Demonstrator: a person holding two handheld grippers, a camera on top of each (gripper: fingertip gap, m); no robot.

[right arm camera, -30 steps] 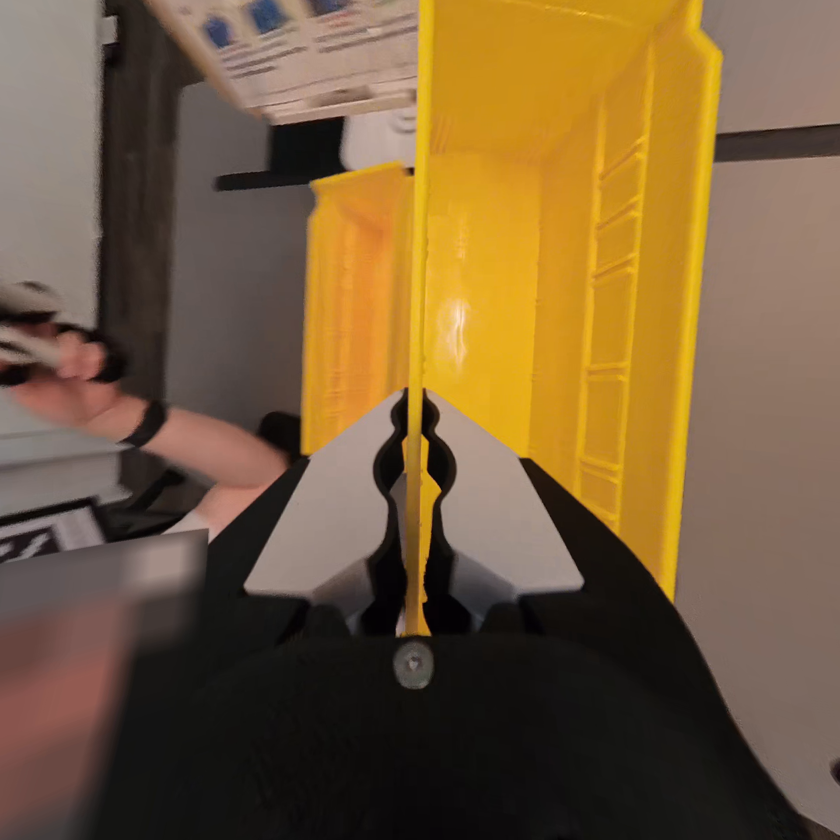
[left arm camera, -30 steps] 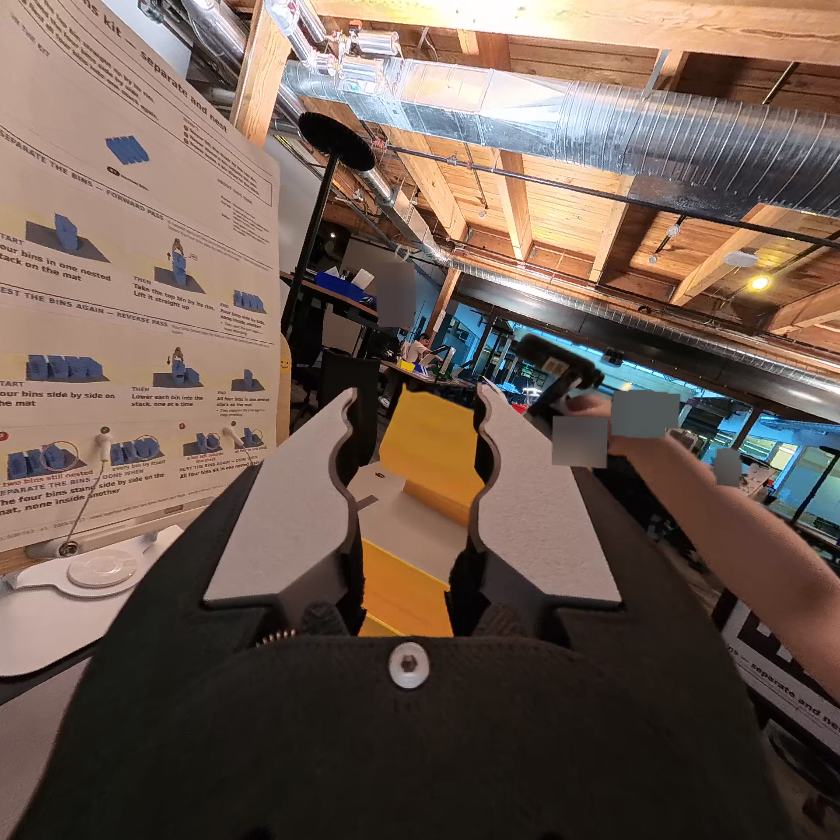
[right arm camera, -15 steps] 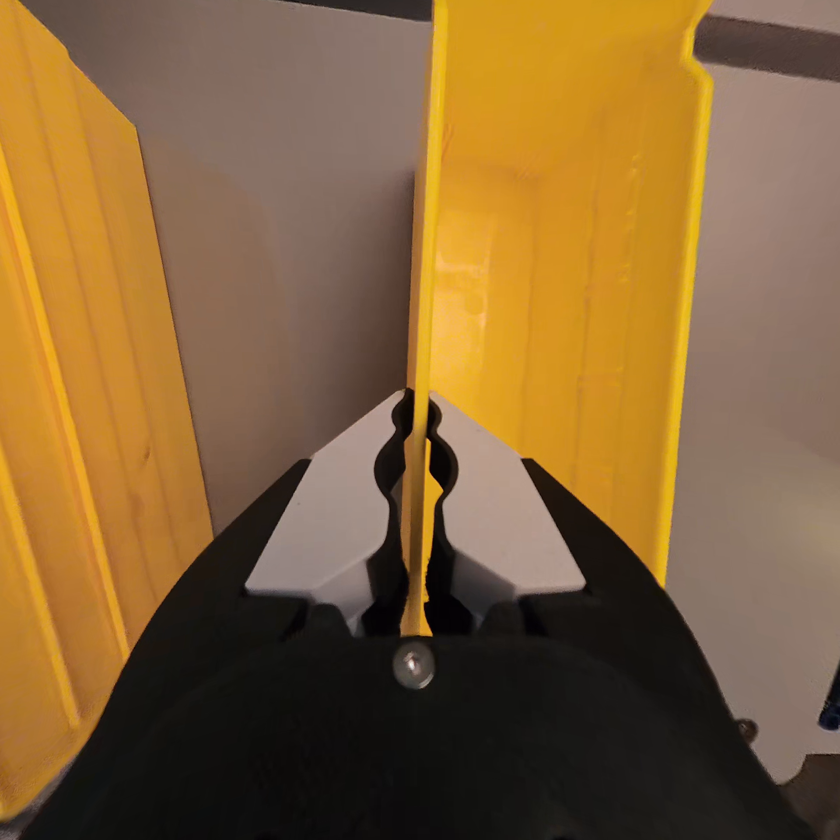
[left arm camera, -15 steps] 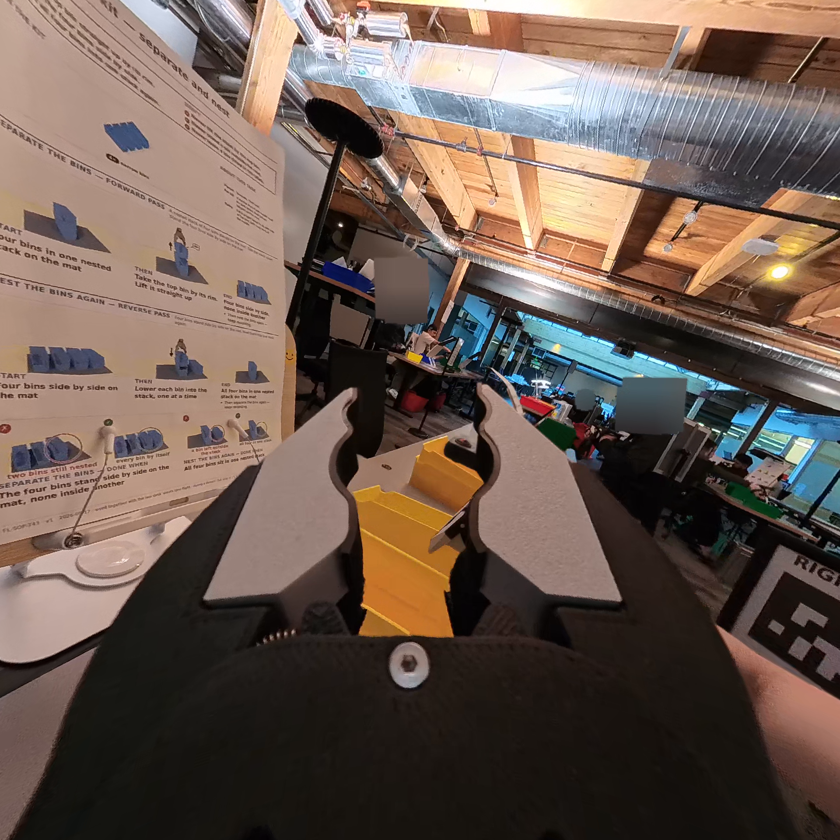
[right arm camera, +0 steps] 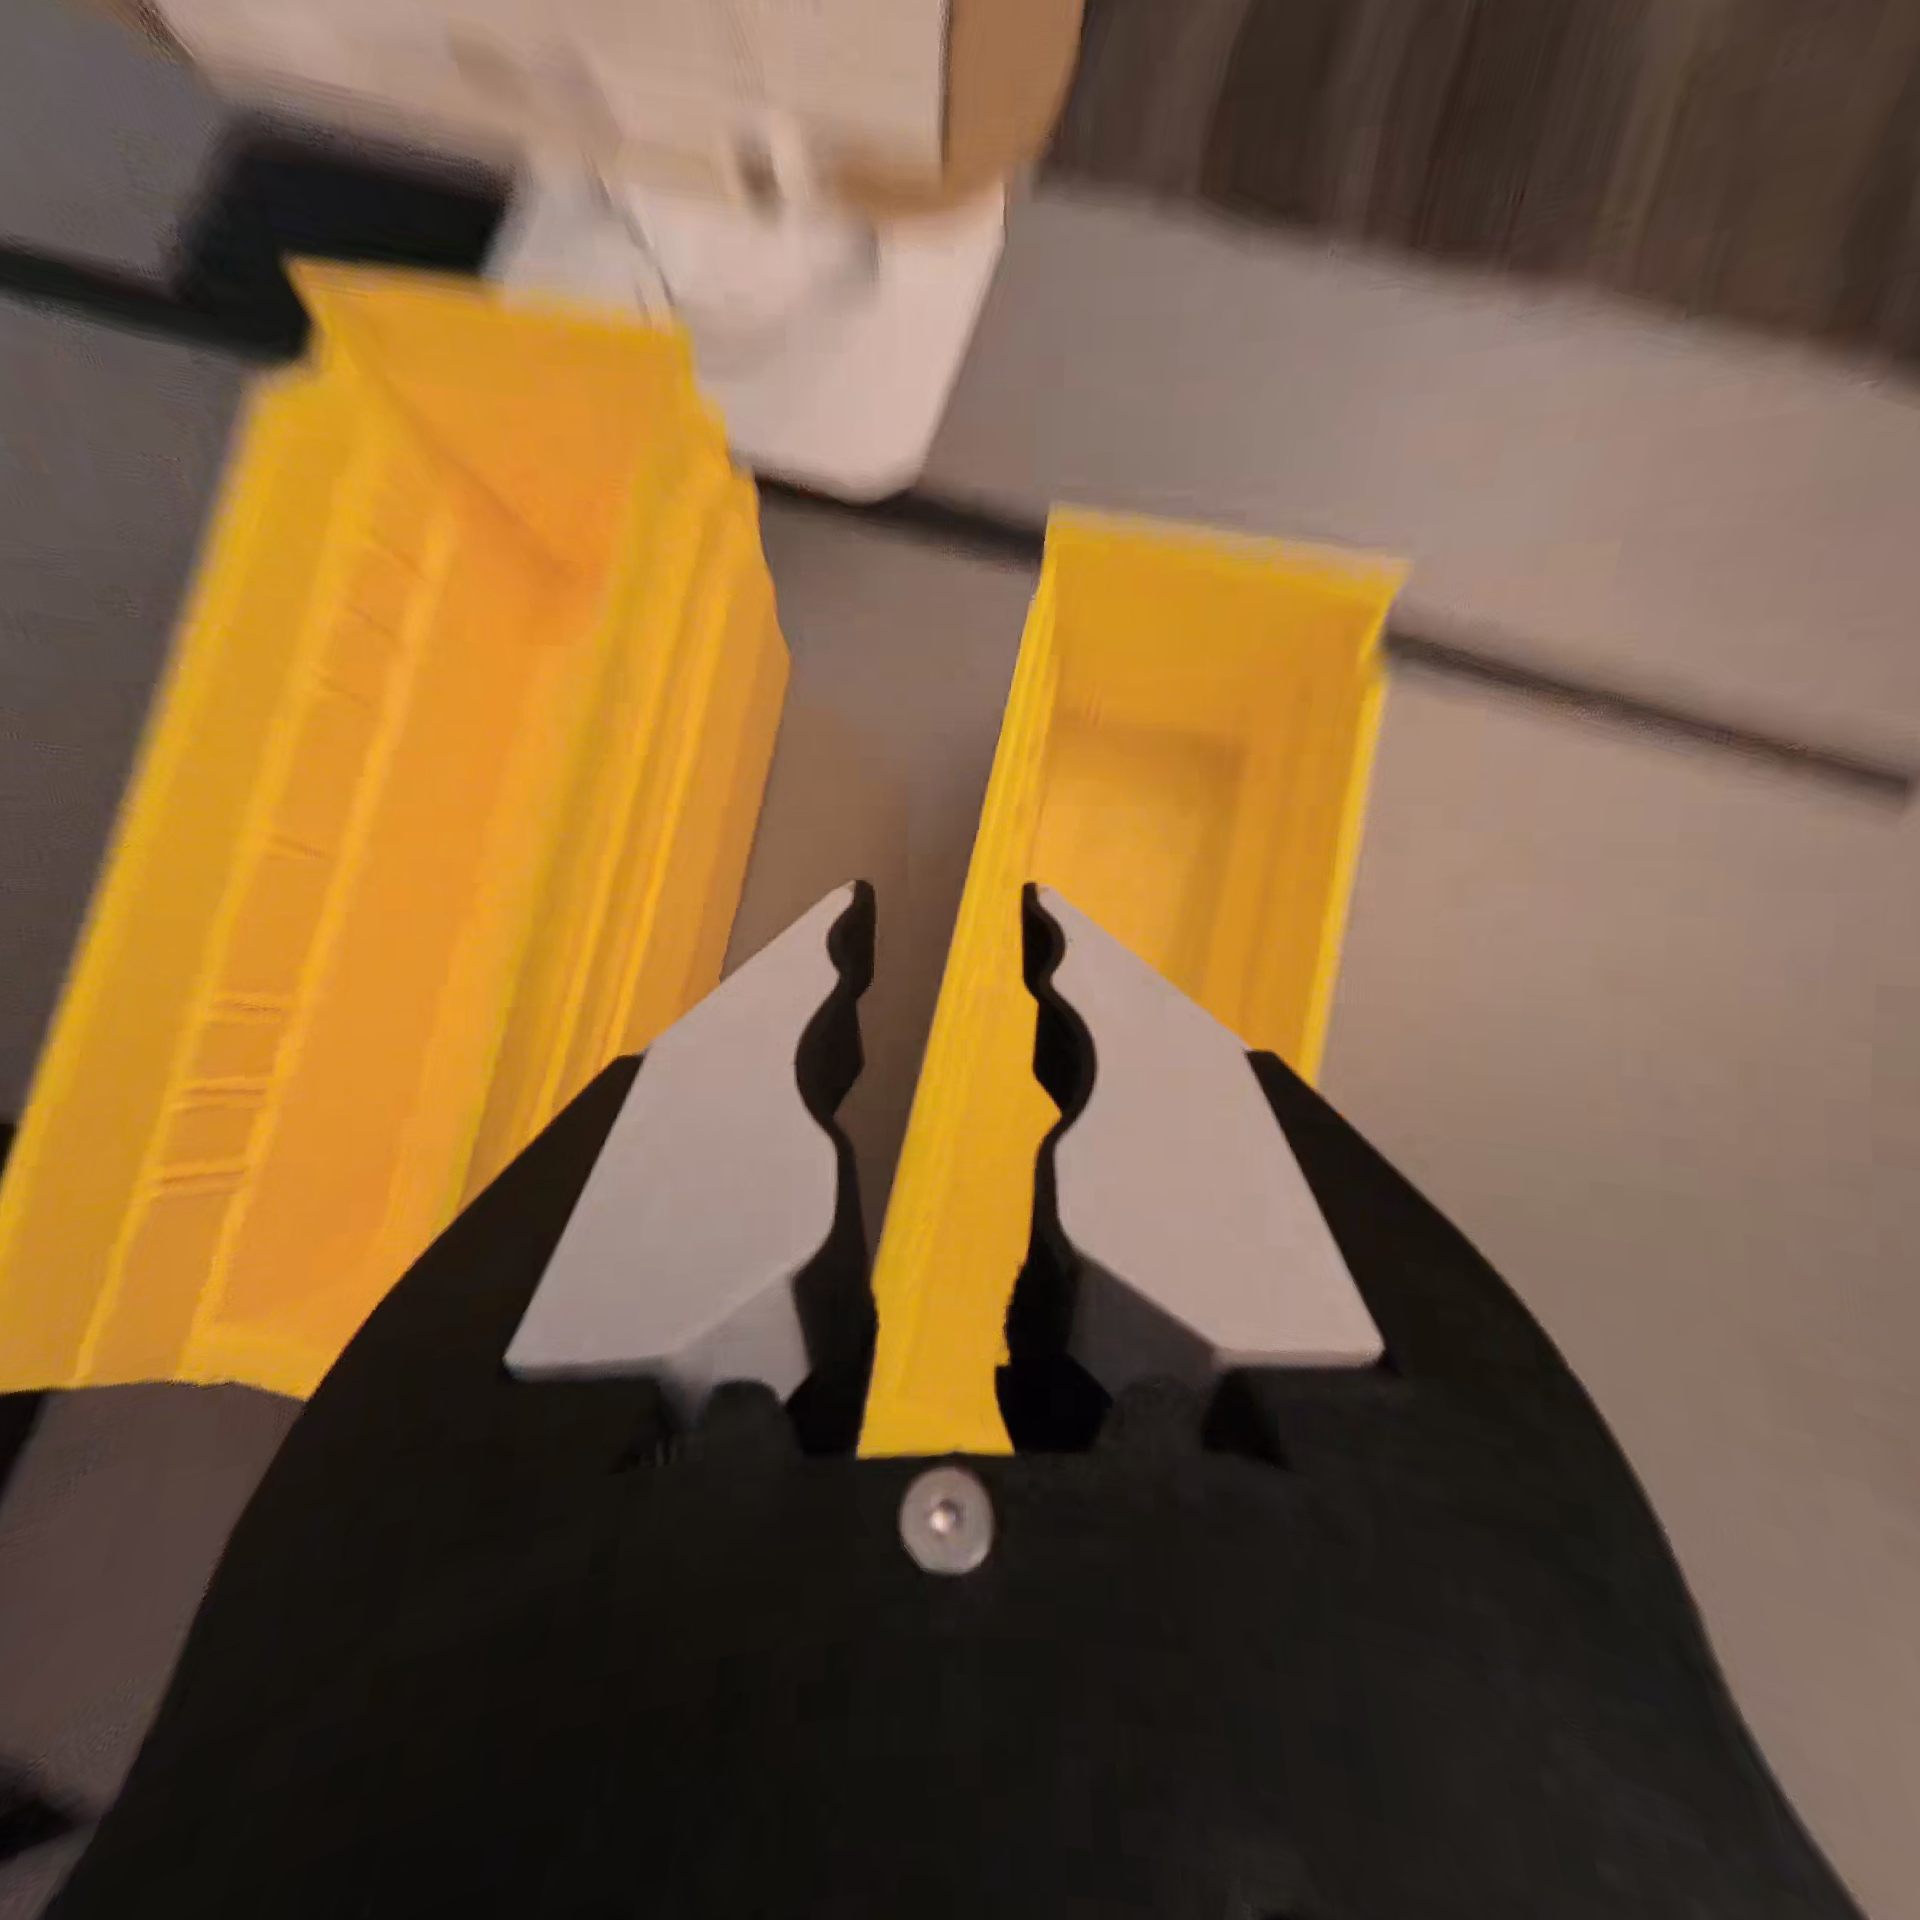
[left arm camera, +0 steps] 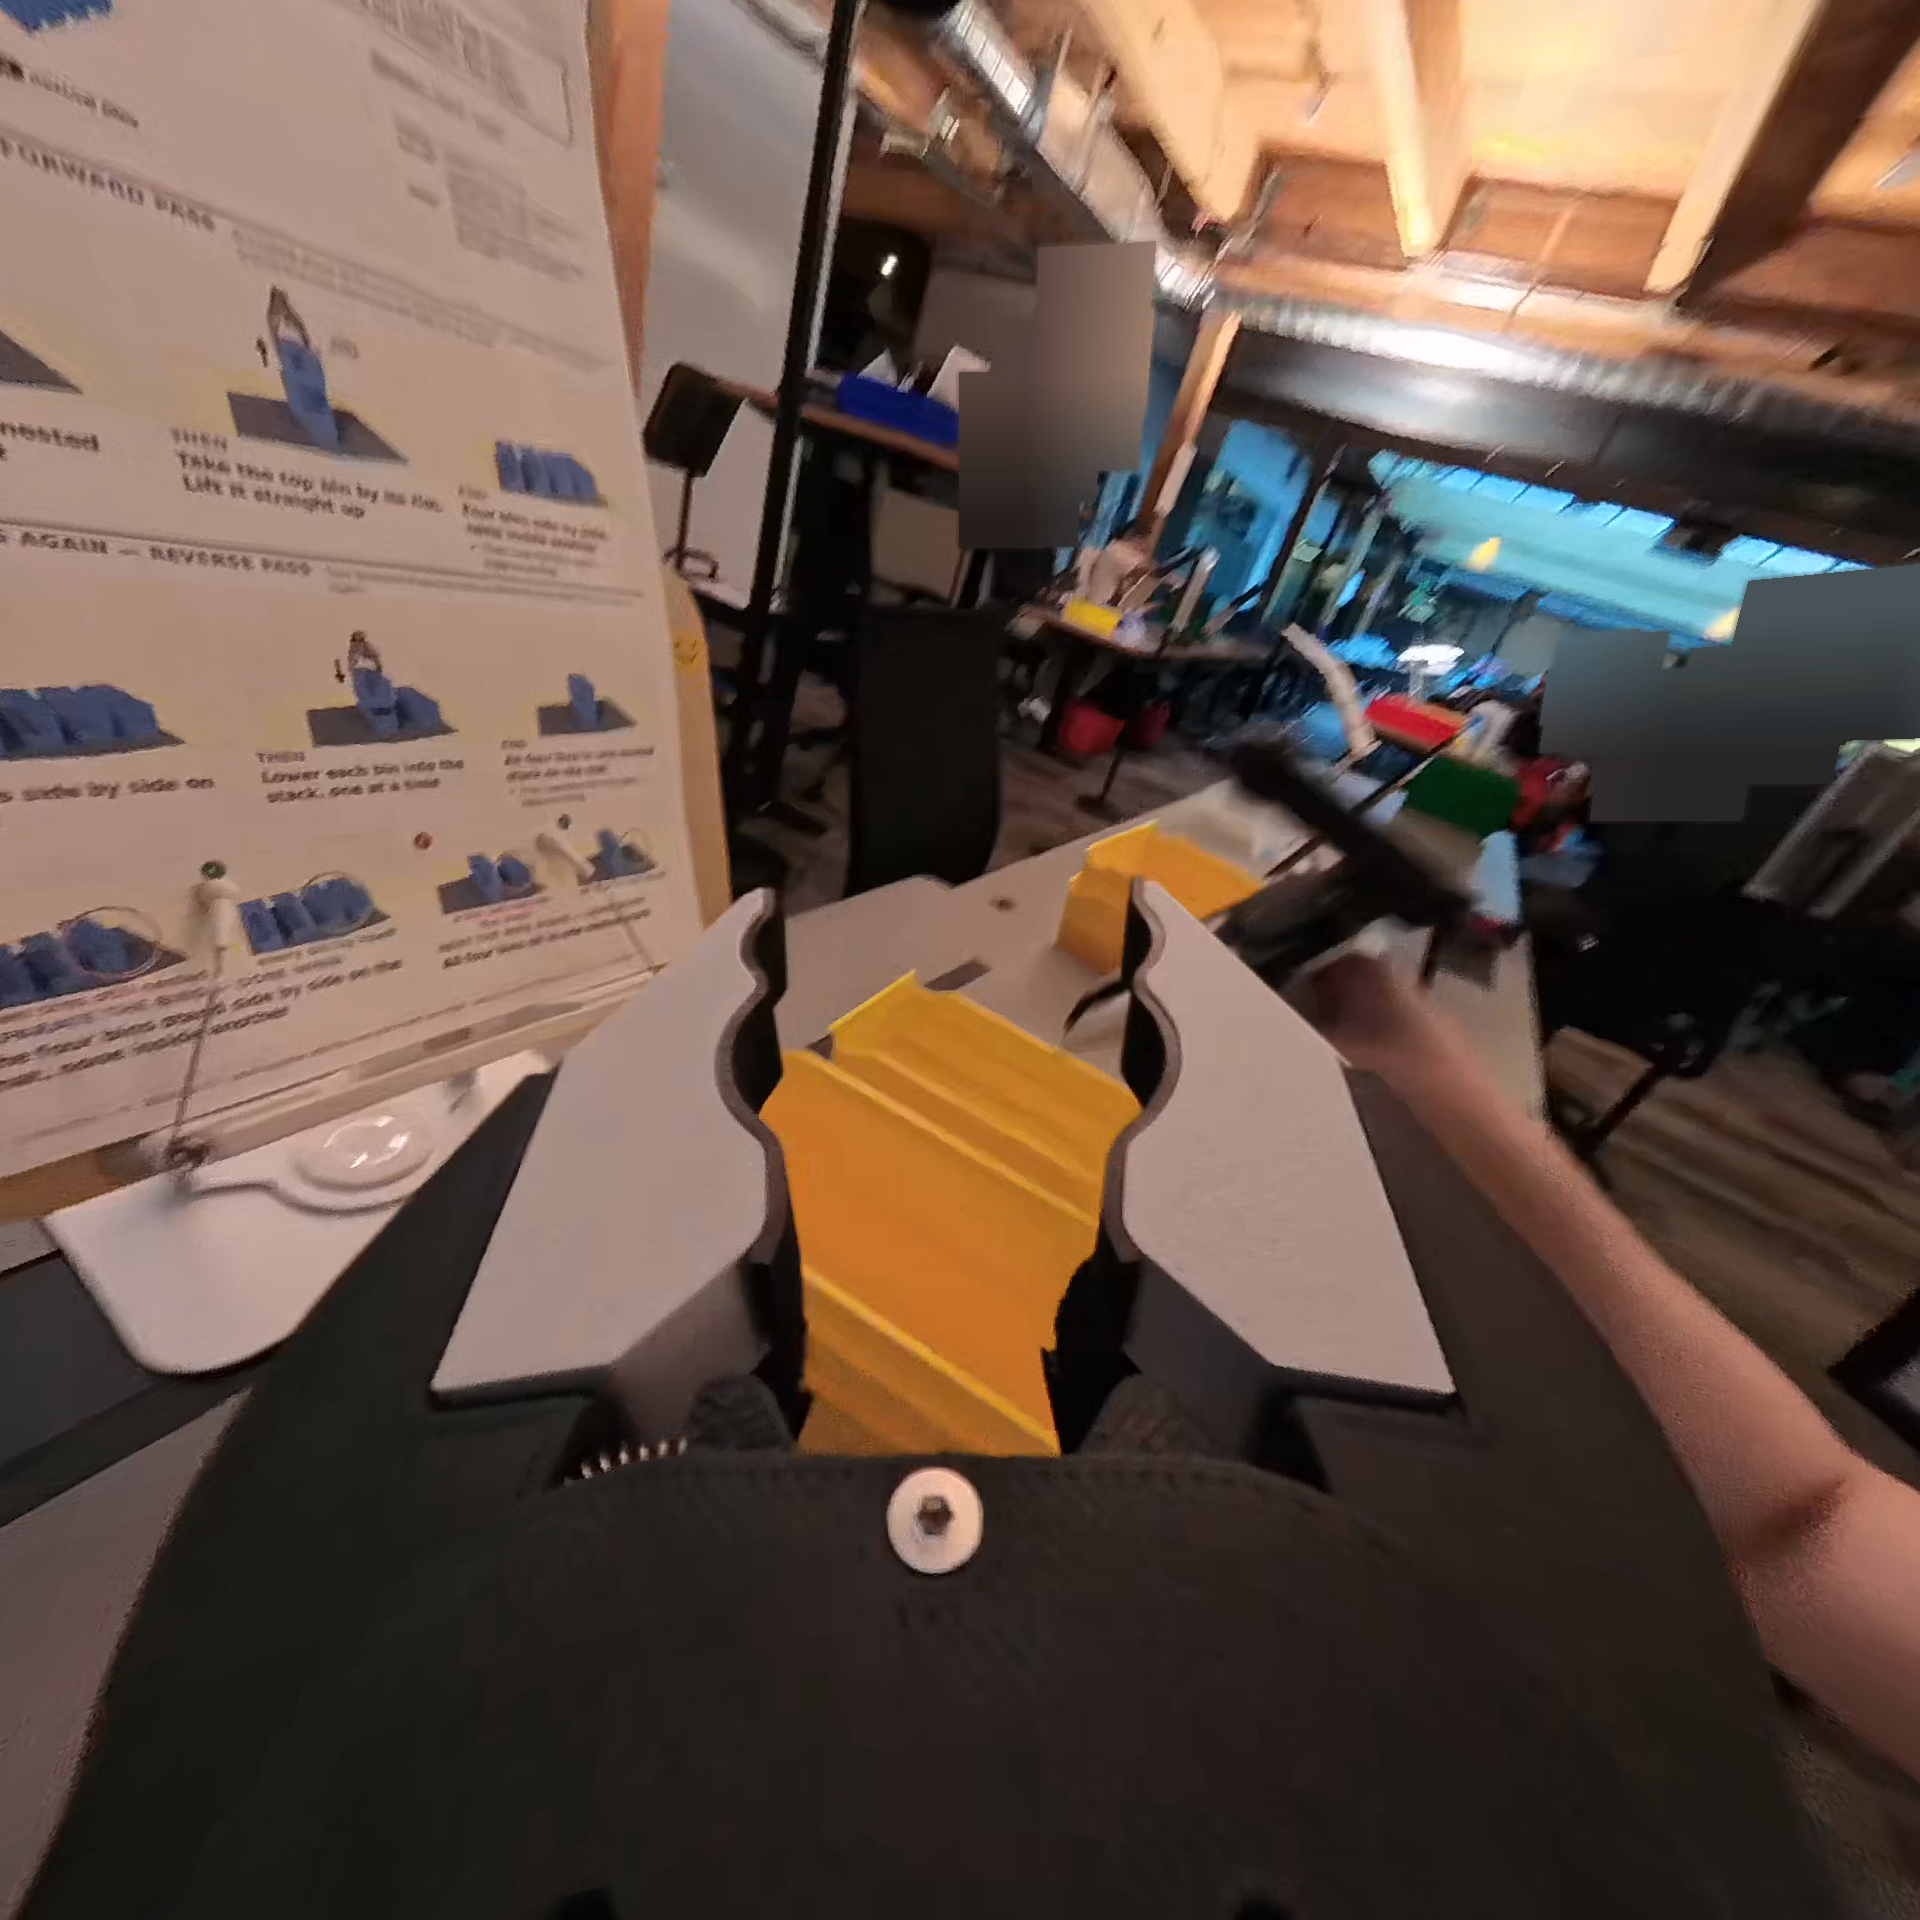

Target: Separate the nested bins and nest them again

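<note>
A stack of nested yellow bins (left arm camera: 935,1195) lies on the grey table (left arm camera: 914,935) below my left gripper (left arm camera: 951,899). Its jaws stand wide open, with the stack seen through the gap. In the right wrist view this stack (right arm camera: 436,831) is at the left. A single yellow bin (right arm camera: 1195,779) stands beside it on the table. My right gripper (right arm camera: 945,894) is open. The bin's left wall runs between its pads, with bare space at the left pad. This bin also shows in the left wrist view (left arm camera: 1153,883), next to the blurred right gripper (left arm camera: 1247,930).
An instruction poster (left arm camera: 312,520) stands on a white base (left arm camera: 312,1195) at the table's left. The base also shows in the right wrist view (right arm camera: 810,343). A black pole (left arm camera: 800,416) rises behind it. A person's forearm (left arm camera: 1558,1247) crosses the right side. Desks and chairs stand farther back.
My right gripper carried the single bin down onto the table beside the stack, and its pads opened off the bin's wall. My left jaws widened and that view tipped downward.
</note>
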